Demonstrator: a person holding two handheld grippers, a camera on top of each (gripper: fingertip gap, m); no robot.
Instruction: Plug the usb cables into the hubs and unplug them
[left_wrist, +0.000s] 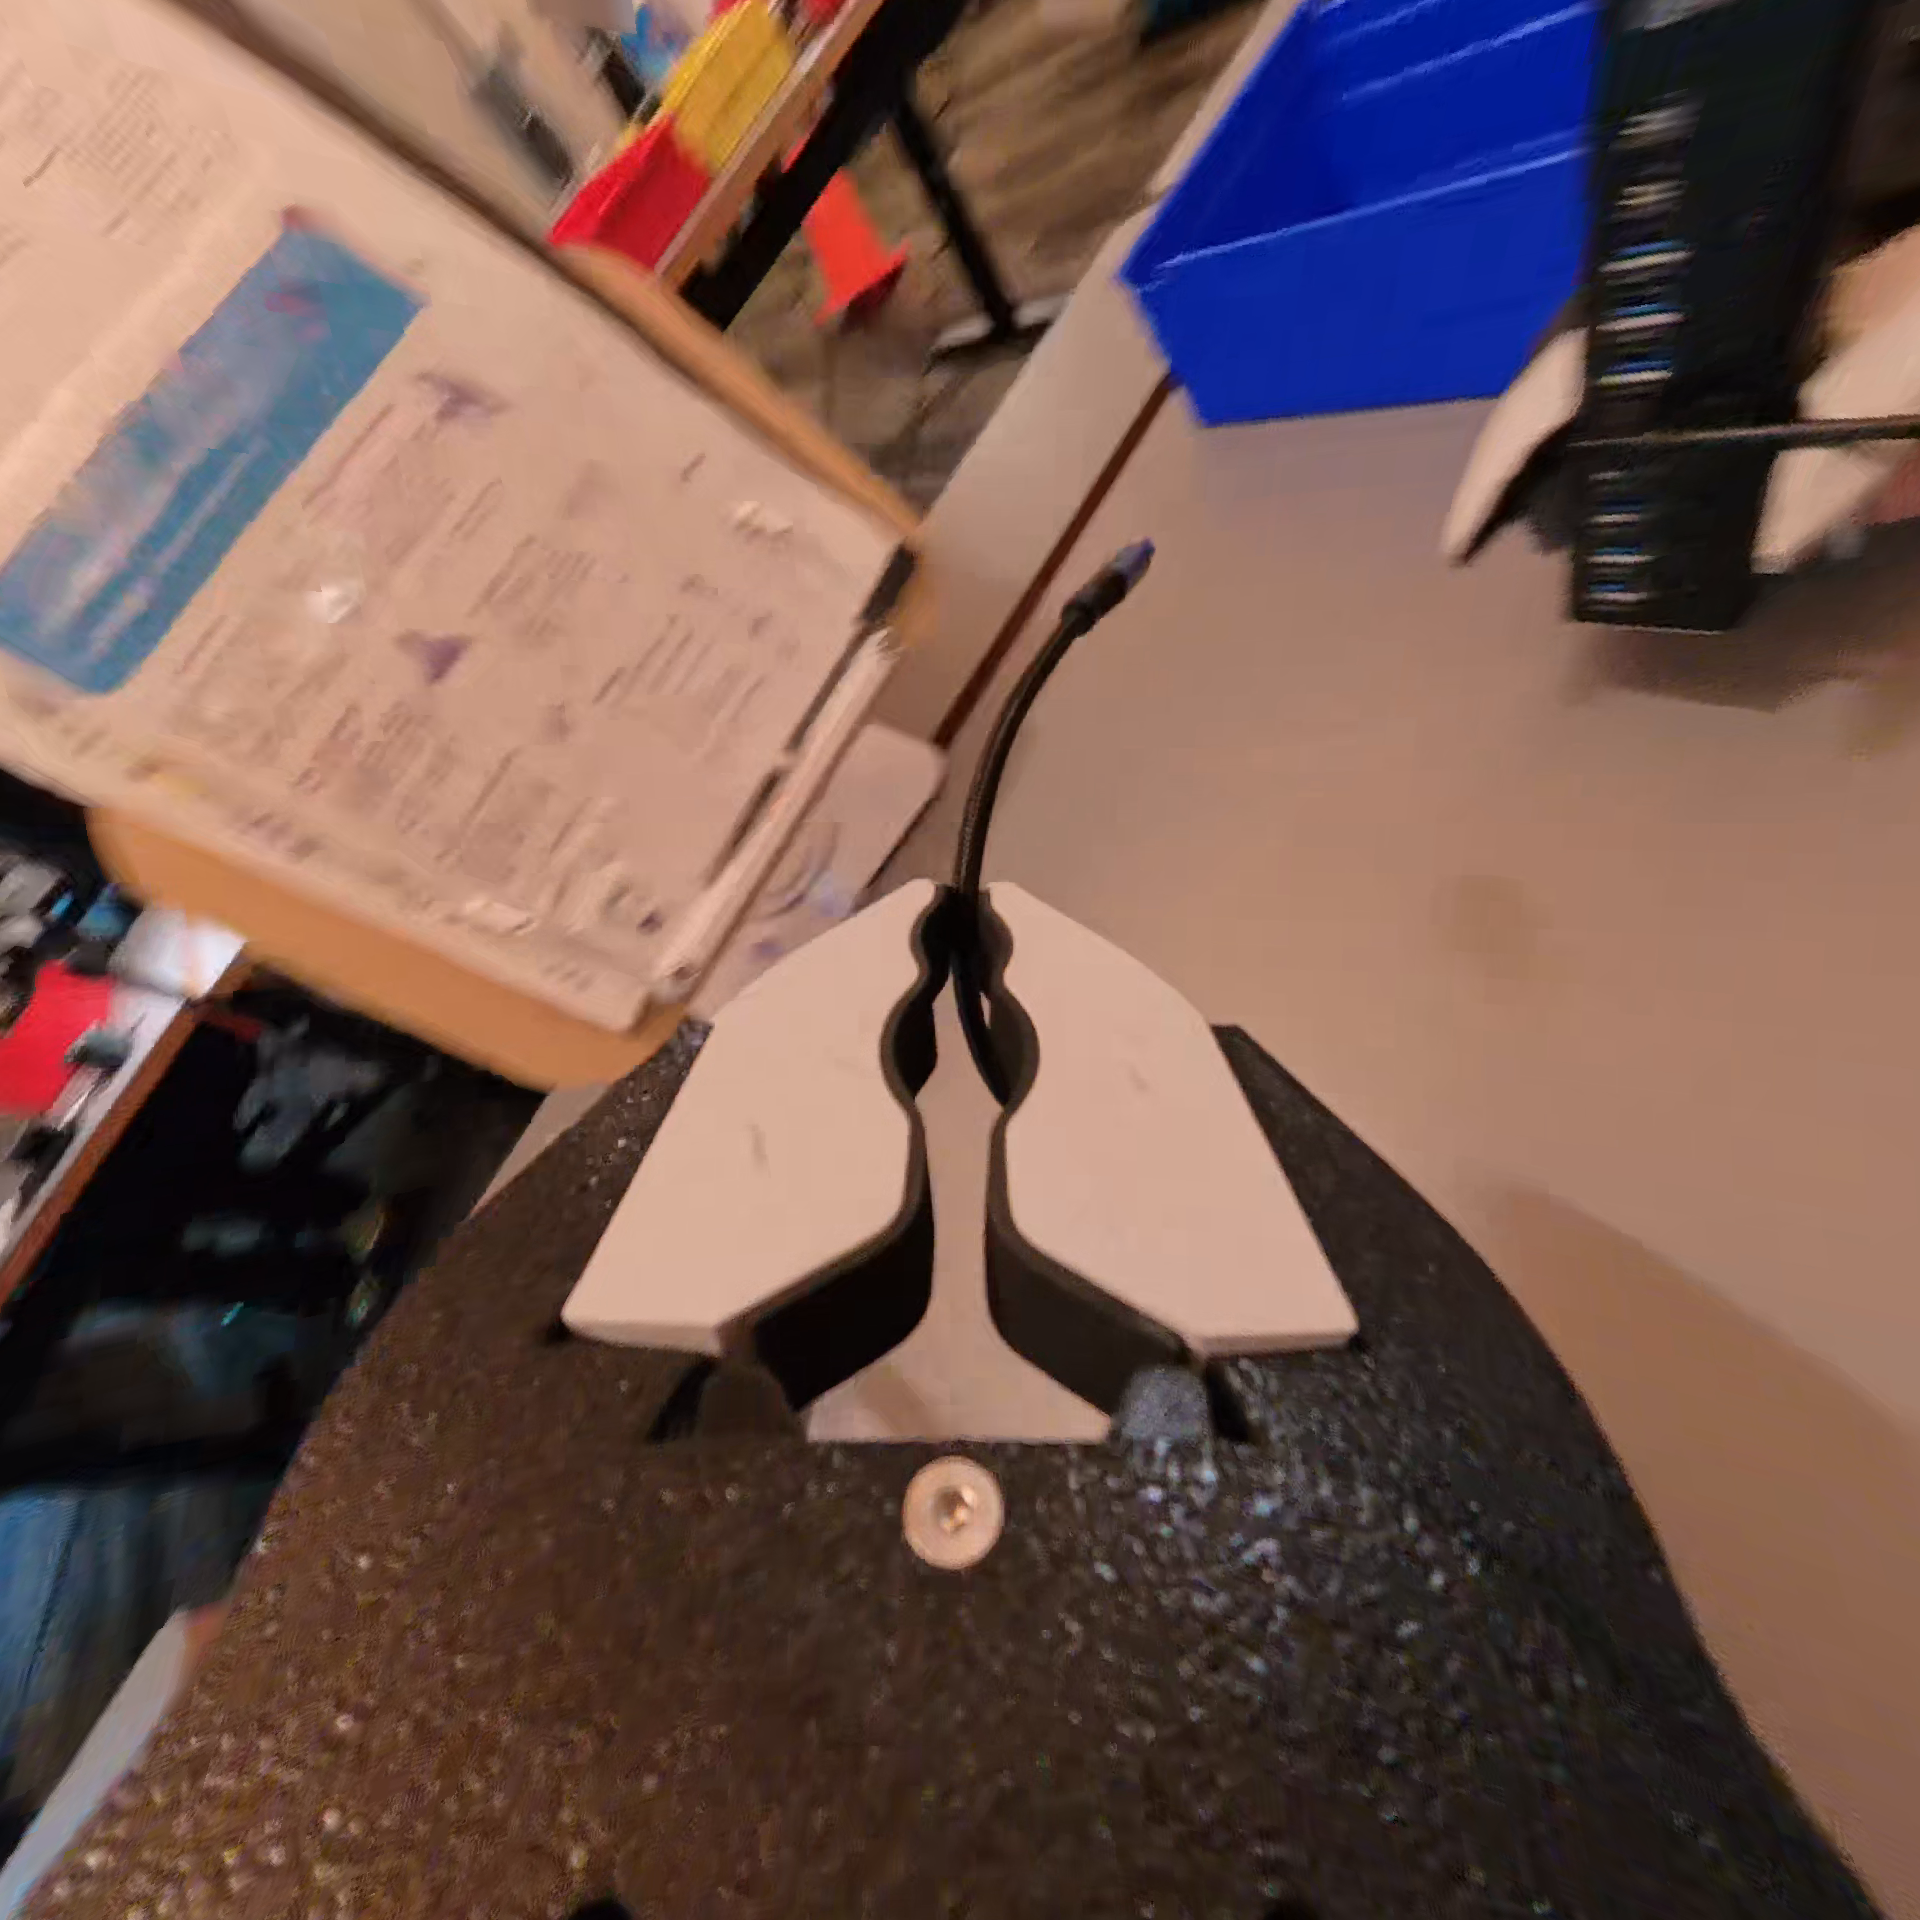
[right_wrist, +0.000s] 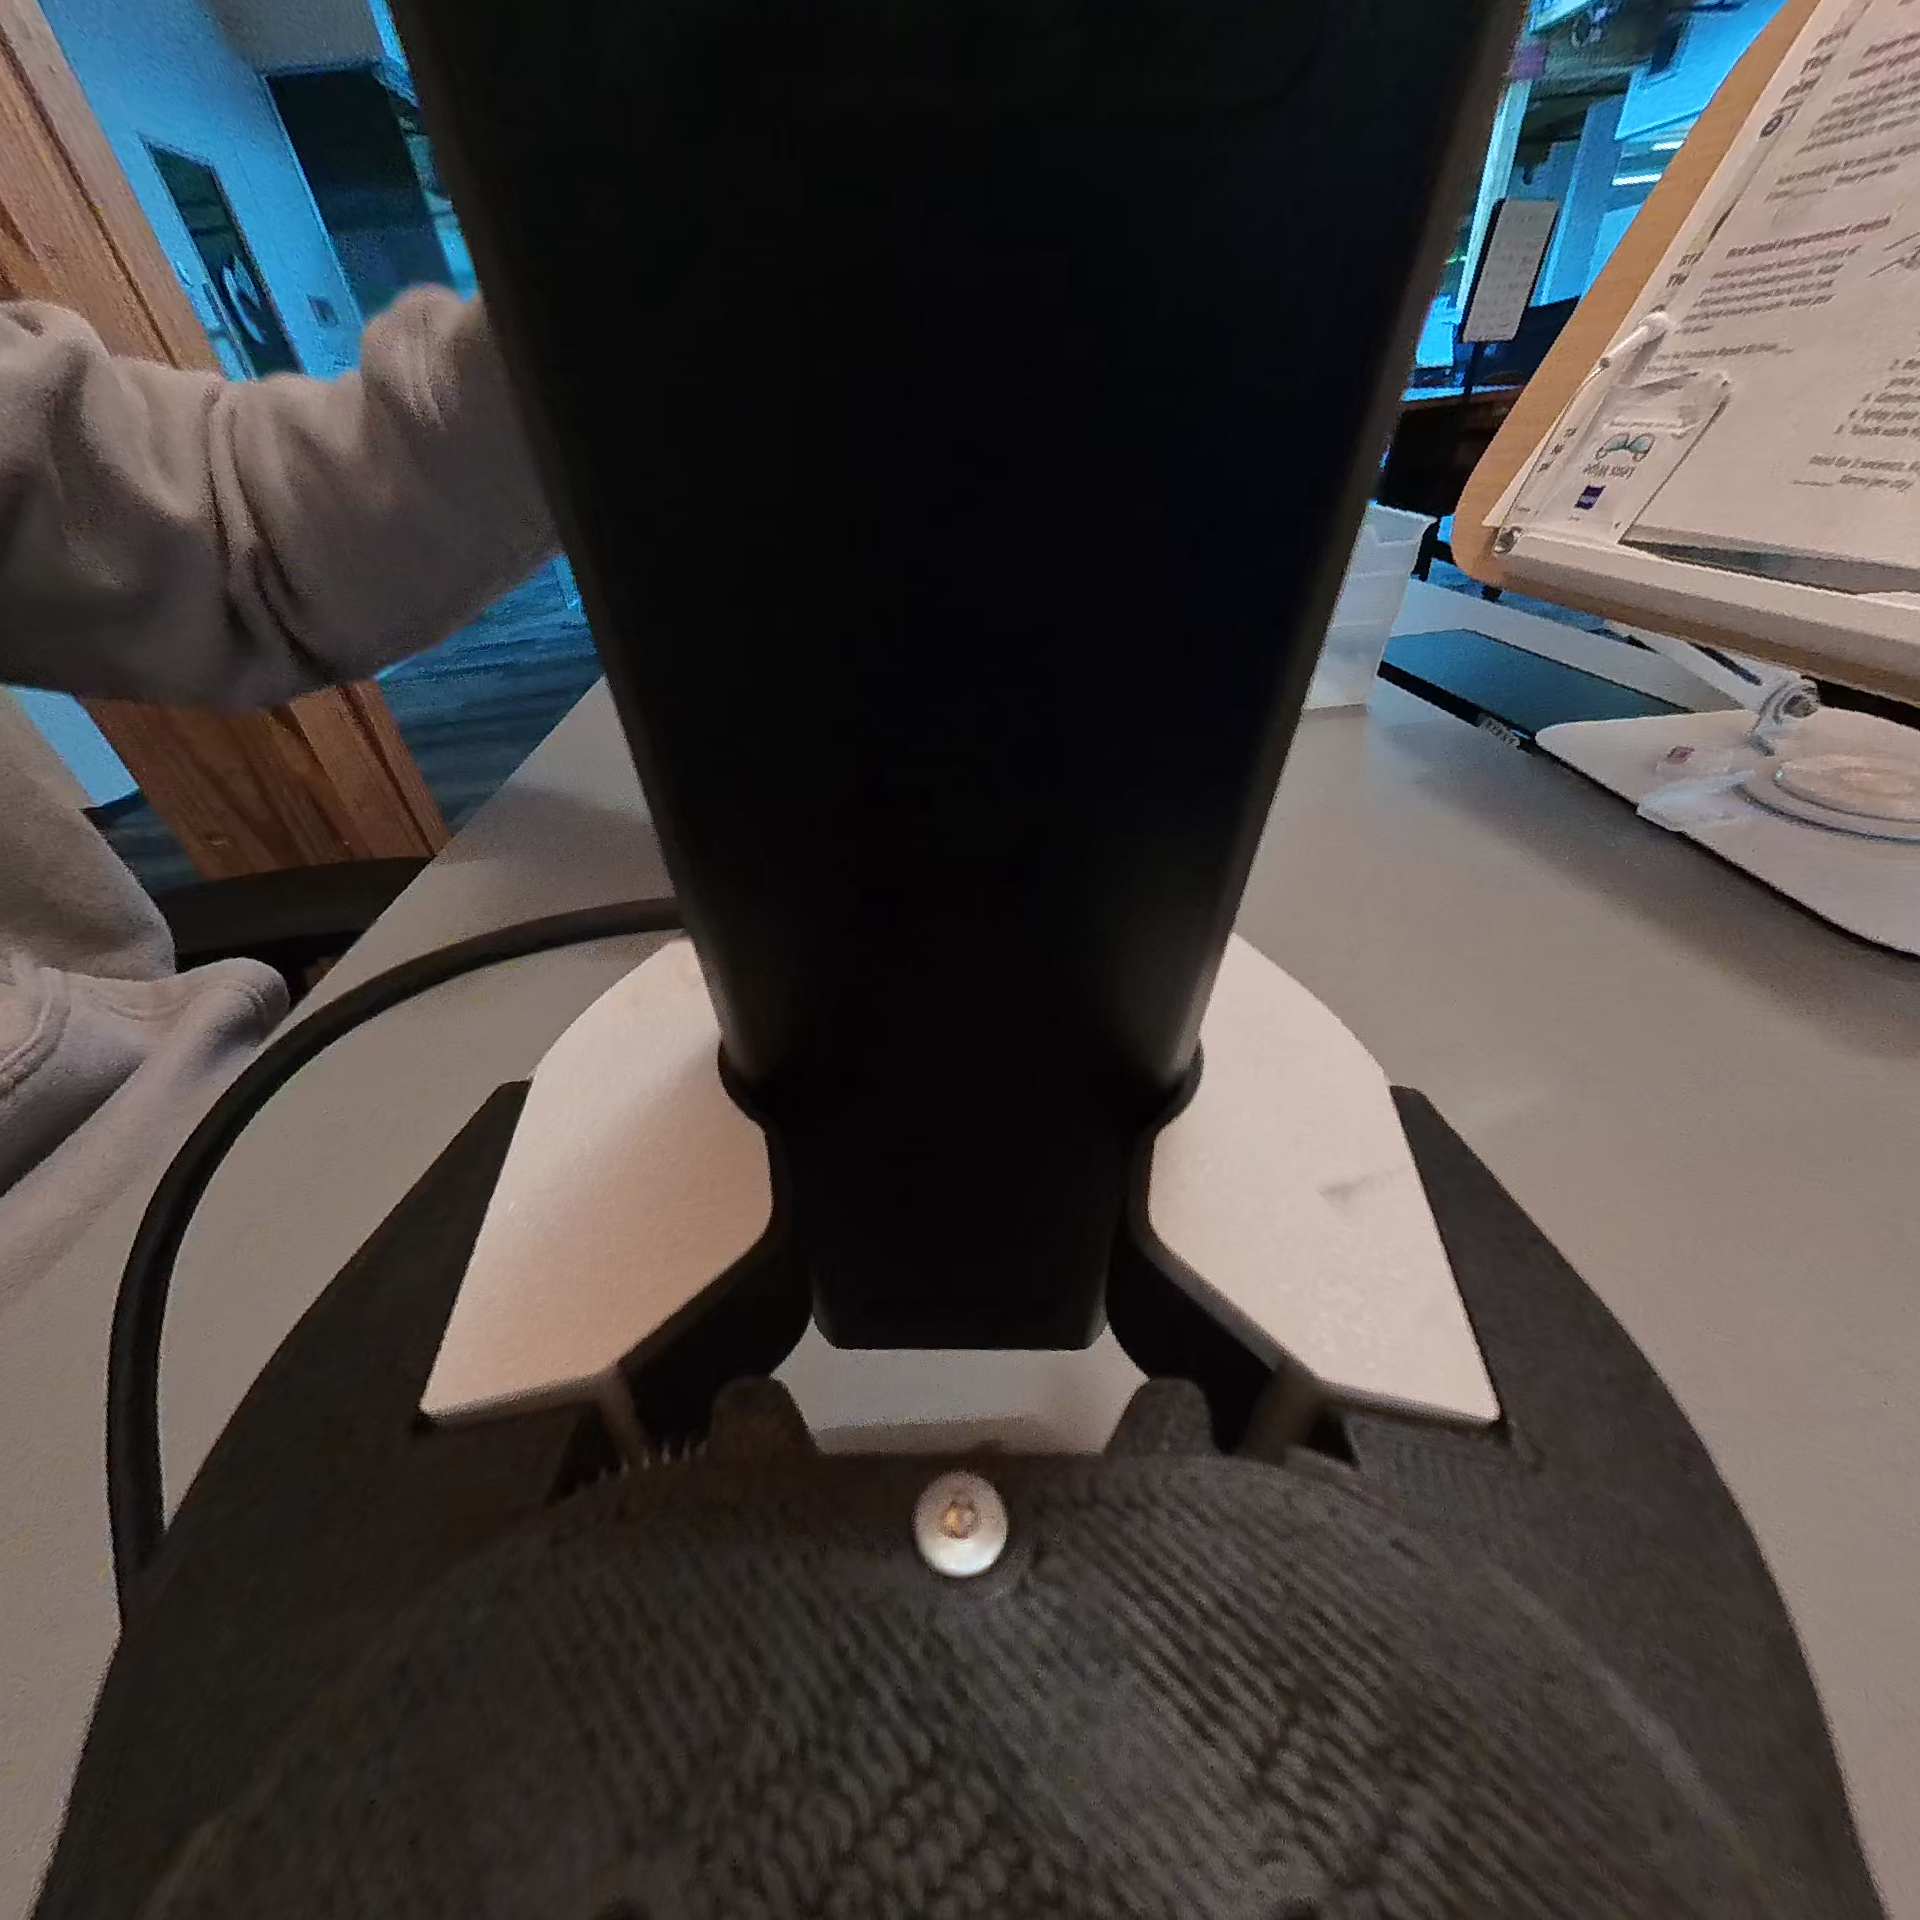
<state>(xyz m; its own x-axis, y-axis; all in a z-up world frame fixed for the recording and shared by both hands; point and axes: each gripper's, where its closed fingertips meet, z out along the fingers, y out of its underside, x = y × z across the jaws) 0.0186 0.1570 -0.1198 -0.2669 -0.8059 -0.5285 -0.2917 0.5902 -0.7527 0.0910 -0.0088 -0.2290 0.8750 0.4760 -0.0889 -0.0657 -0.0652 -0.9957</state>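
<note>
In the left wrist view my left gripper (left_wrist: 961, 914) is shut on a black braided USB cable (left_wrist: 987, 790). The cable curves up past the fingertips to its blue-tipped plug (left_wrist: 1117, 577), which hangs free above the grey table (left_wrist: 1351, 935). A tall black hub (left_wrist: 1673, 343) with rows of ports stands at the far right, apart from the plug. In the right wrist view my right gripper (right_wrist: 961, 1070) is shut on a tall black hub body (right_wrist: 956, 520), which fills the view's middle. A black cable (right_wrist: 208, 1132) loops on the table at the left.
A blue plastic bin (left_wrist: 1371, 218) sits at the table's far edge. A tilted board with printed sheets (left_wrist: 416, 540) stands at the left; it also shows in the right wrist view (right_wrist: 1714, 364) above a white base (right_wrist: 1787, 810). A person's grey sleeve (right_wrist: 208, 520) is at the left.
</note>
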